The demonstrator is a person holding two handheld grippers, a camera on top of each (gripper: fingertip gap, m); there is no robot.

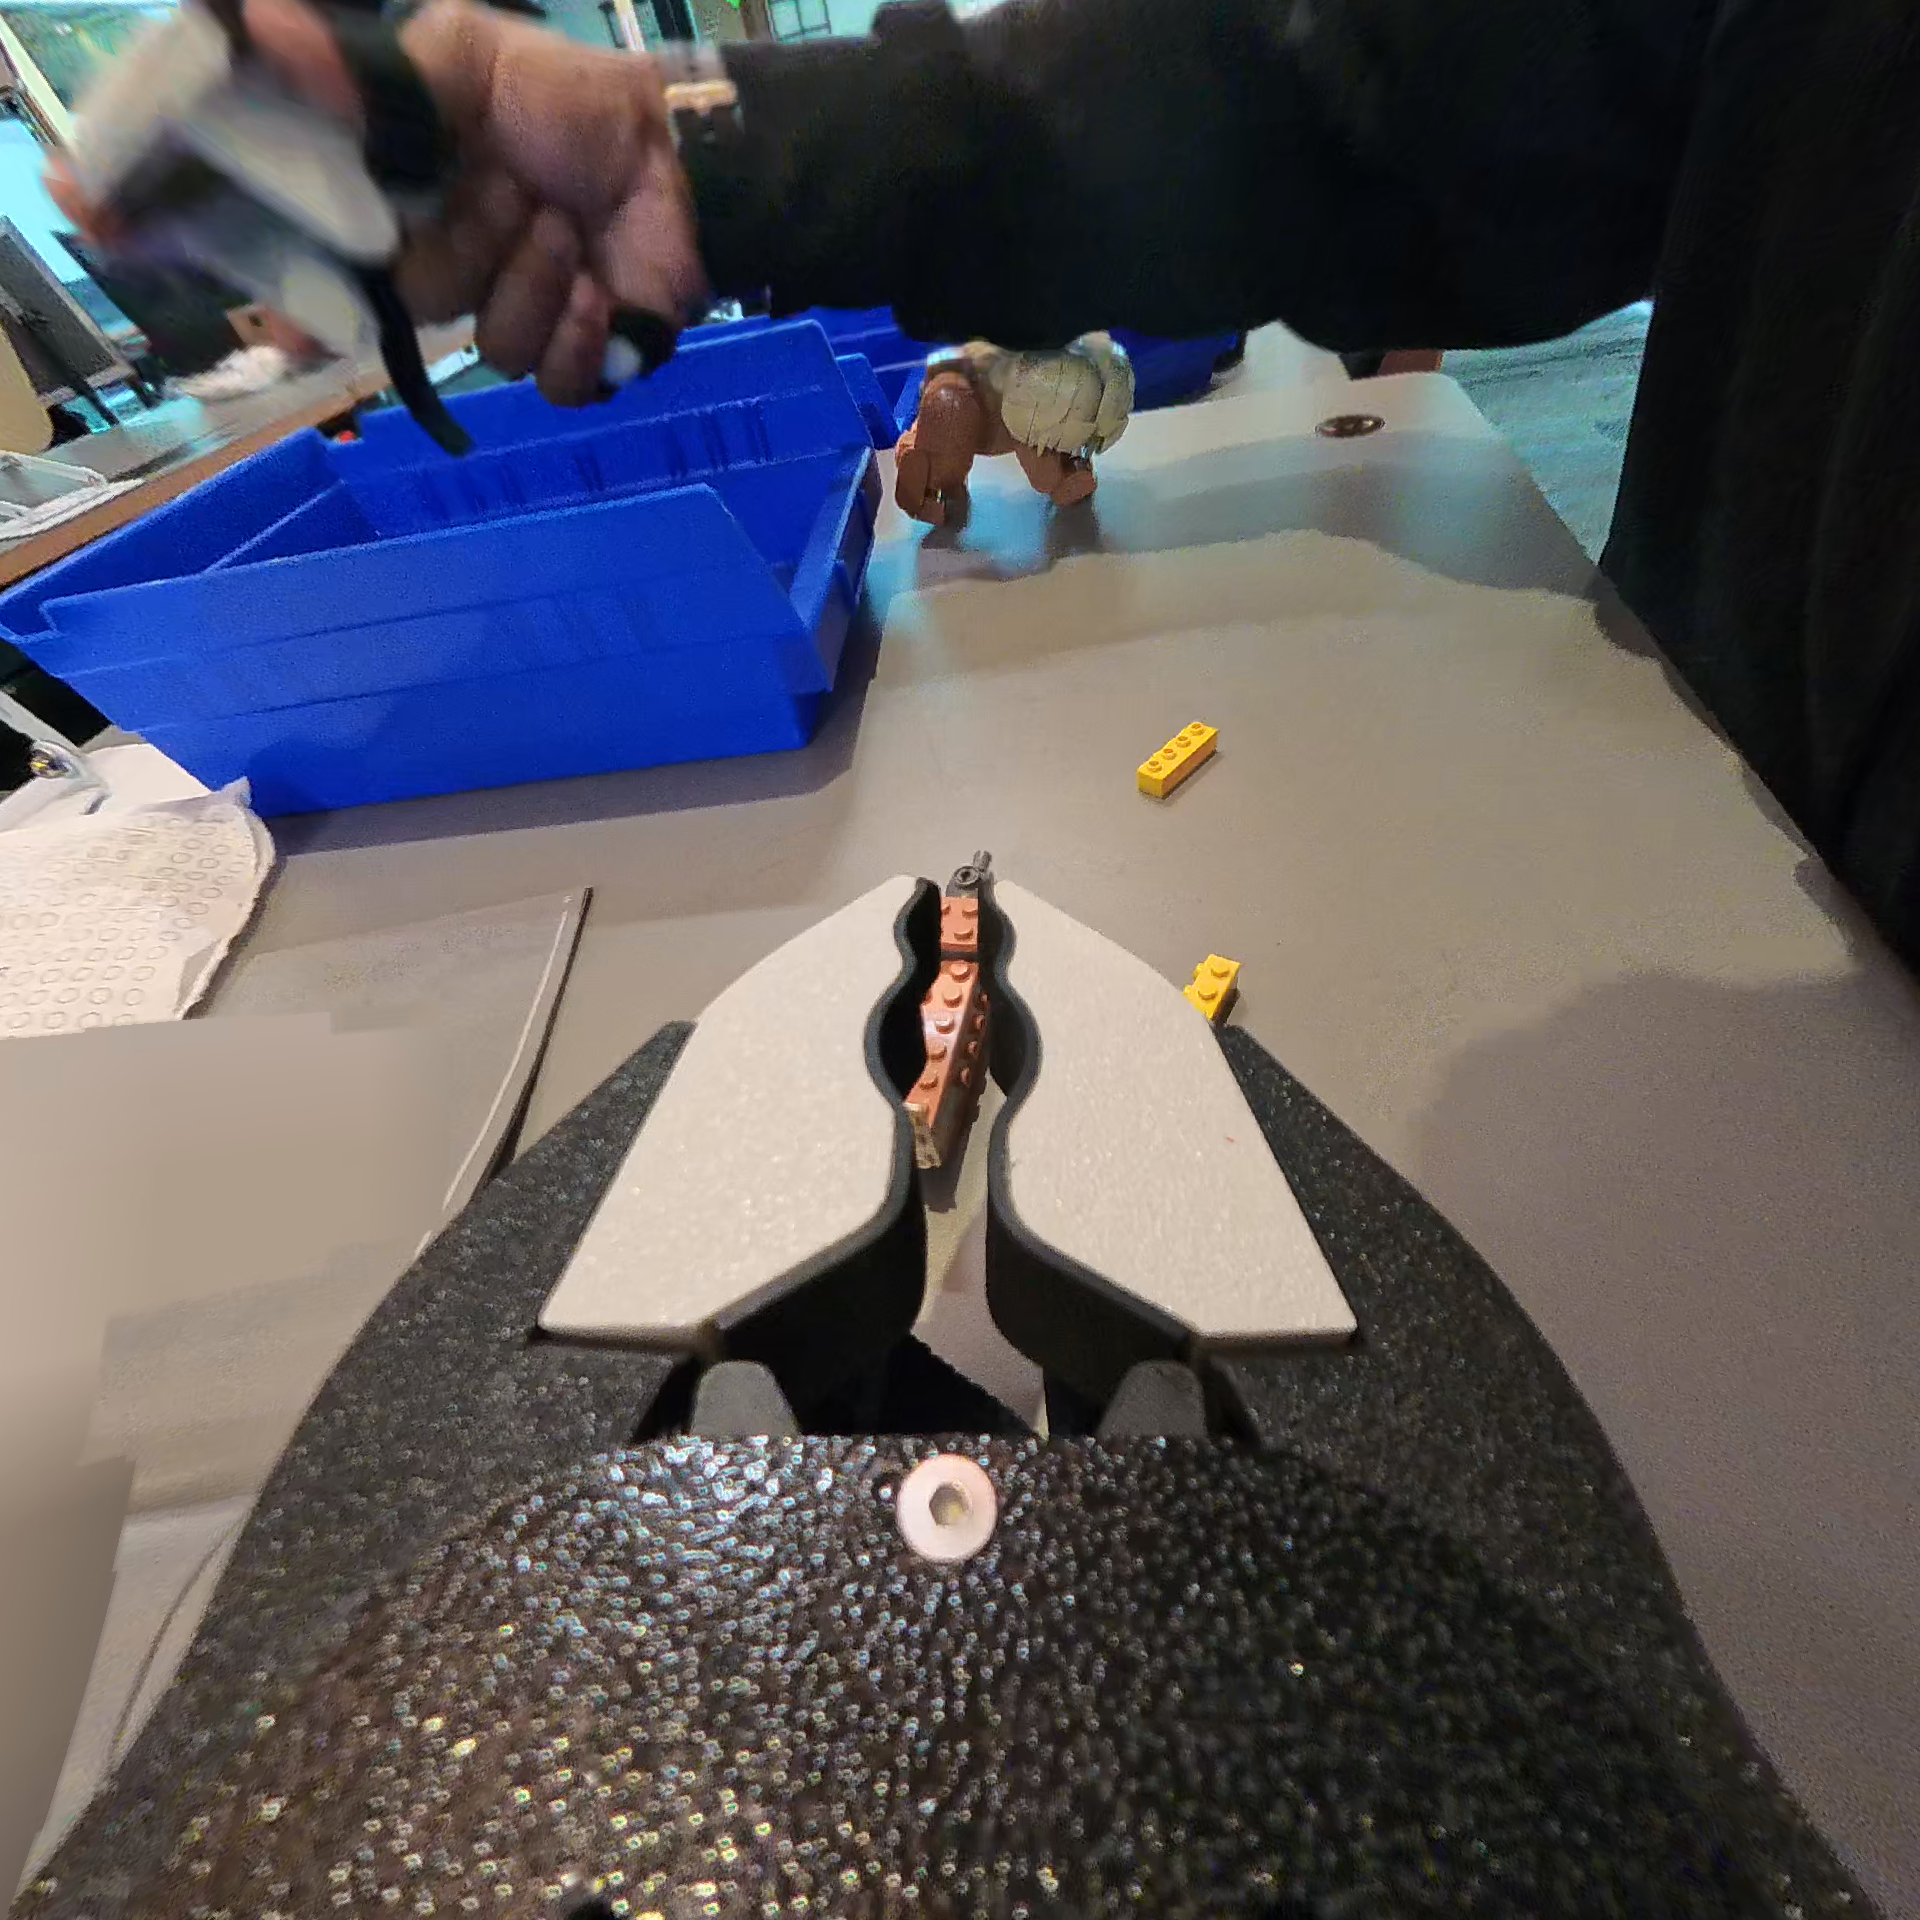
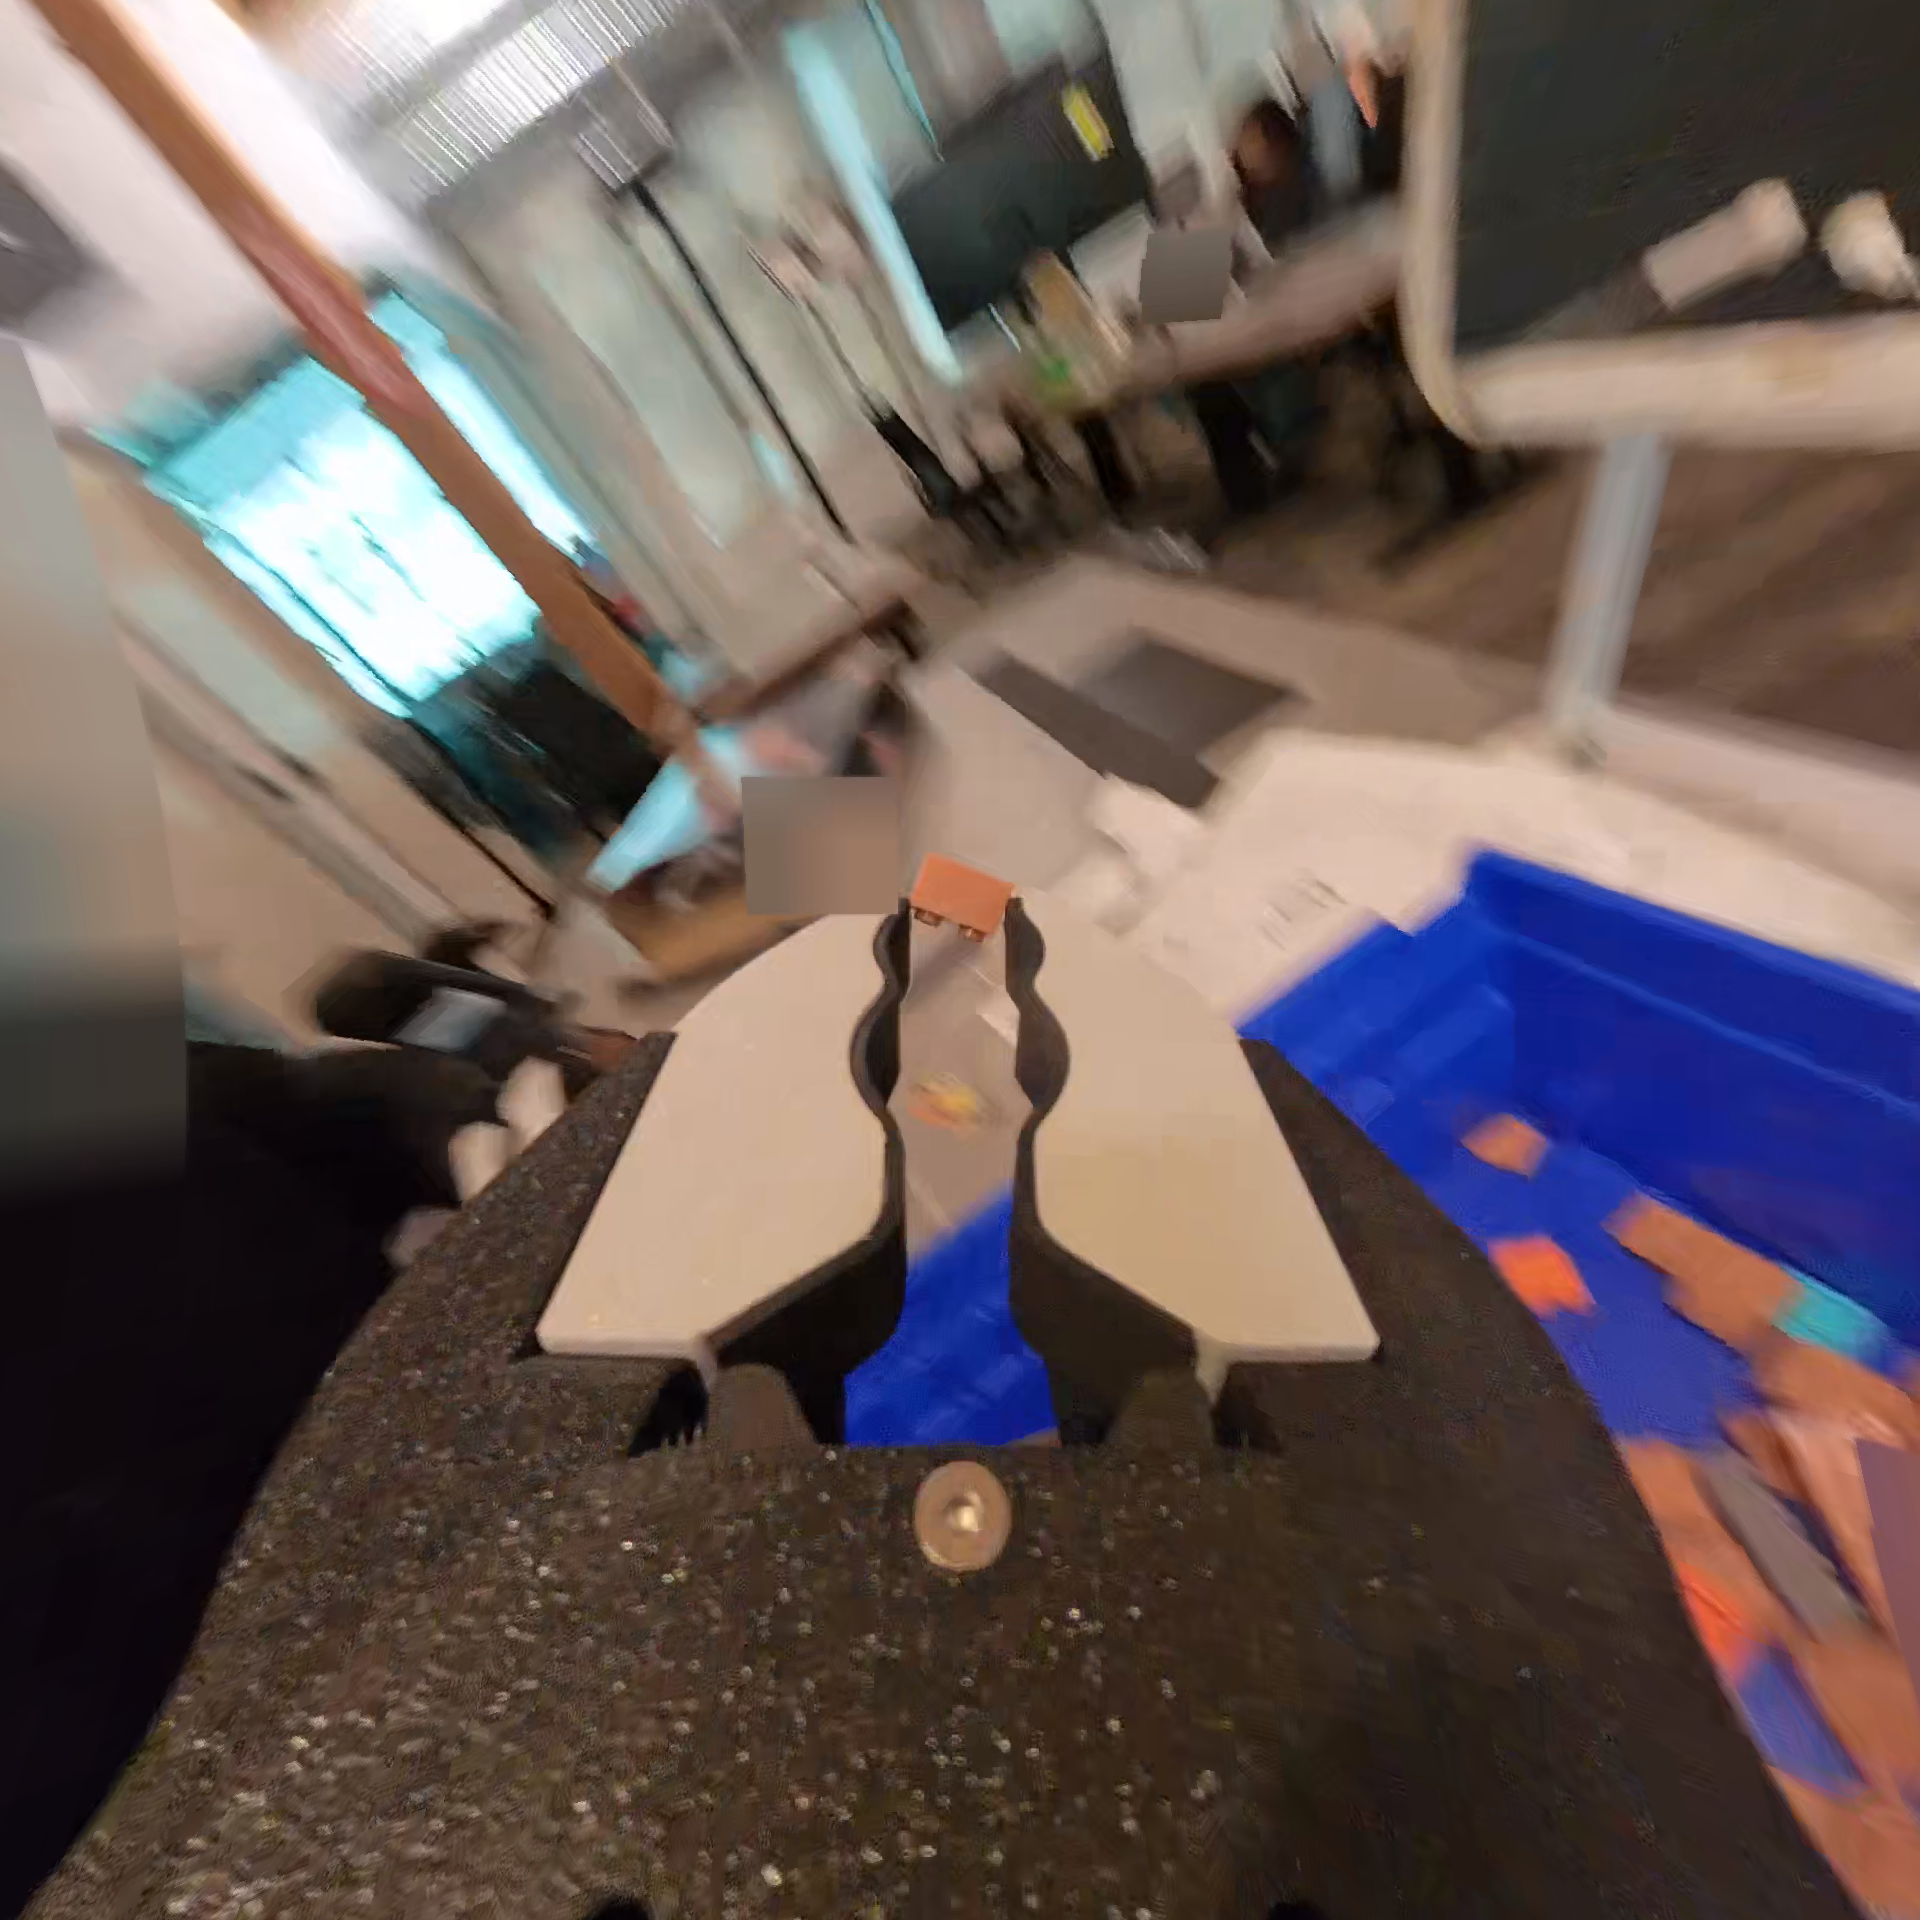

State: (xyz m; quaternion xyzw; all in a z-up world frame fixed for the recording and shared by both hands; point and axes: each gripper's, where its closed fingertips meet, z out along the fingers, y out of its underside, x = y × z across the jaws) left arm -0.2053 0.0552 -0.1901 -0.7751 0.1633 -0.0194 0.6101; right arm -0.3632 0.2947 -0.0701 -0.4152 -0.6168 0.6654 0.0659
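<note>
My left gripper (image 1: 961, 891) is shut on a long brown brick assembly (image 1: 951, 1023) with a dark grey piece at its far tip; it hangs low over the grey table (image 1: 1455, 831). My right gripper (image 2: 958, 912) is shut on a small brown brick (image 2: 958, 885) held at its fingertips, raised above a blue bin (image 2: 1621, 1049) that holds several loose bricks. In the left wrist view the right gripper (image 1: 223, 177) shows blurred in a hand at the top left, over the blue bins (image 1: 499, 613).
A long yellow brick (image 1: 1176, 758) and a small yellow brick (image 1: 1214, 984) lie on the table to the right. A brown and tan brick animal (image 1: 1013, 421) stands at the back. Papers (image 1: 260, 1091) and a white bag (image 1: 114, 914) lie to the left. A dark sleeve (image 1: 1351, 166) spans the top. The left gripper's tips are roughly 30 cm from the right gripper's.
</note>
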